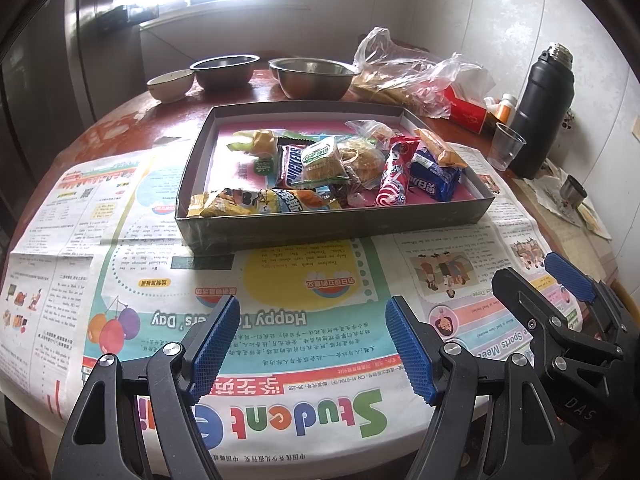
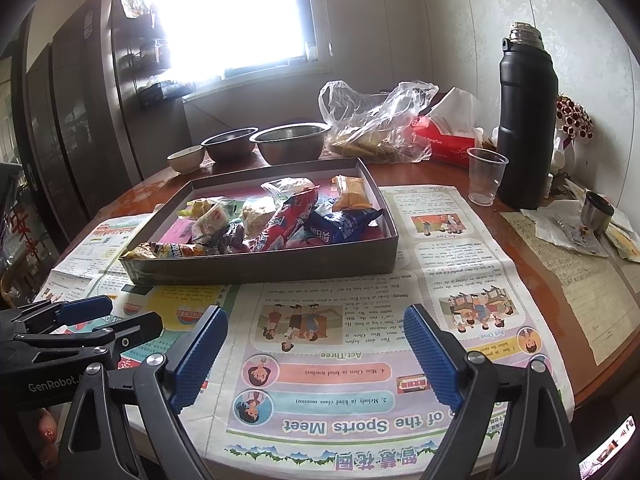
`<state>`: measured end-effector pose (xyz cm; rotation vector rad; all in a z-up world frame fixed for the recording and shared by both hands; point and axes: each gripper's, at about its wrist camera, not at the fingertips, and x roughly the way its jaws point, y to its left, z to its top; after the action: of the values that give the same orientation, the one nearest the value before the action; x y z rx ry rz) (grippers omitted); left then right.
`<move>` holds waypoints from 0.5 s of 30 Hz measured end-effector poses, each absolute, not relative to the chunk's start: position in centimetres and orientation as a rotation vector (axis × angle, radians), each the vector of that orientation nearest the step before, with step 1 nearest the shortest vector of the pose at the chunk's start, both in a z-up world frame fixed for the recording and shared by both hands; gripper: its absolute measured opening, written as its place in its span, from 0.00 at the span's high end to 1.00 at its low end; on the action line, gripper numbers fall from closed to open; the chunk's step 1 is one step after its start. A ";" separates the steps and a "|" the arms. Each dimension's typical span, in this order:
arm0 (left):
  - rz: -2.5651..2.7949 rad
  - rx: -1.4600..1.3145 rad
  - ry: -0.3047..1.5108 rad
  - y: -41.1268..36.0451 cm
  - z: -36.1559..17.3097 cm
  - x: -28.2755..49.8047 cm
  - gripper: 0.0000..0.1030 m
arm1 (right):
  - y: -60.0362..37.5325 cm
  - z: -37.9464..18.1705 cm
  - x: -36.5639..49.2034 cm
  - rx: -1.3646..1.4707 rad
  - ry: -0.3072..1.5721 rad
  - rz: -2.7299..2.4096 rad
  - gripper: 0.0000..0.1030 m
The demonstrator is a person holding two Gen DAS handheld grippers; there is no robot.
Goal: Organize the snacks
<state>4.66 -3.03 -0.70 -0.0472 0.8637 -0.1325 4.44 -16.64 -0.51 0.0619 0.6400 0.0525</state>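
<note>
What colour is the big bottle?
Black, with a silver top; the bottle shows best in the right wrist view.

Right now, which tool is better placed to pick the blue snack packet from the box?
Probably the right tool. The blue snack packet lies at the right end of the box, nearly straight ahead of it. The left tool faces the box's middle. Both are open and empty.

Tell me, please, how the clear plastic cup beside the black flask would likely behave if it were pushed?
The clear plastic cup looks thin-walled and empty, so probably very light. It stands upright on a narrow base, so a push would likely tip or slide it. Squeezed, it might buckle.
</note>
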 end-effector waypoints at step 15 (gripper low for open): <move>-0.121 -0.052 0.869 -2.8 -0.8 4.7 0.25 | -16.8 -0.5 4.5 0.066 0.641 0.049 0.13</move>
<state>4.67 -2.77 -0.78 -0.0516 0.8691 -0.1209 4.49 -16.78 -0.54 0.0662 0.6411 0.0487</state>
